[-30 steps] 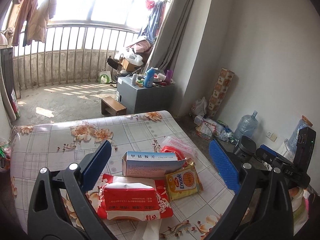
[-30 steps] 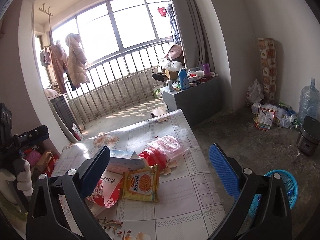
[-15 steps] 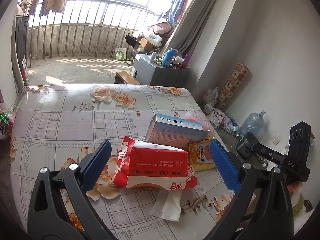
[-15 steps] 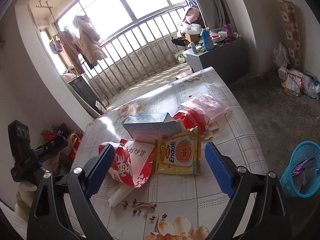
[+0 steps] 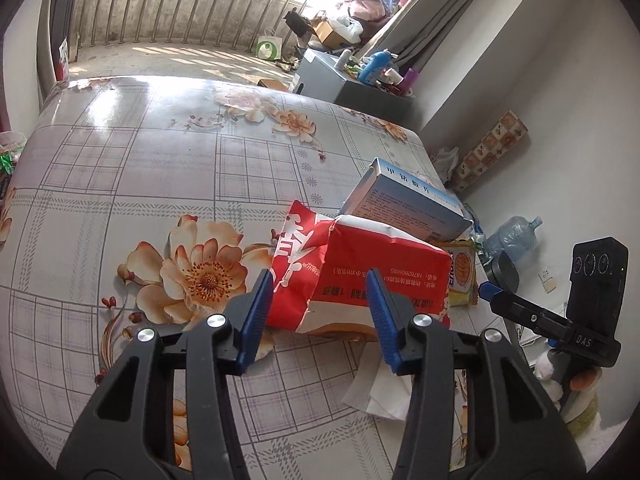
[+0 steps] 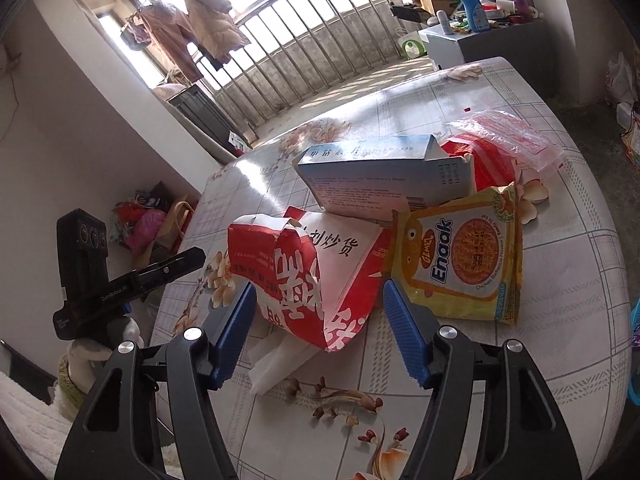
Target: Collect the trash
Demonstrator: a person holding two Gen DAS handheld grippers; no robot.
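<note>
**Both grippers closing around the red paper bag on the table**

The trash lies in a loose pile on the floral tablecloth (image 5: 132, 184), toward the table's right side in the left wrist view. The red paper bag (image 5: 360, 272) sits nearest both cameras, crumpled and torn open at one end. A white tissue (image 5: 378, 390) pokes out beneath it; how far it runs under the bag is hidden.

The left gripper (image 5: 318, 316) has its jaws closing, the bag's near corner between them. The left blue pad appears to meet the paper, while the right pad overlaps it from in front; firm pressure cannot be confirmed from this angle.

The right gripper (image 6: 316, 332) also has its jaws closing, with the bag's (image 6: 304, 276) torn lower edge between the pads. Open gaps show on both sides, so nothing is pinched there.

Behind the bag leans a blue and white medicine box (image 6: 384, 178), one end flap open, its underside concealed. The yellow snack wrapper (image 6: 460, 256) lies flat beside the bag, touching the box's corner; in the left wrist view only a strip of it shows. Farther back, a red wrapper (image 6: 486, 162) and a clear plastic bag (image 6: 508, 138) are partly covered by the box.

A blue basket (image 6: 635, 356) is cut off at the right frame edge; its contents cannot be made out.
</note>
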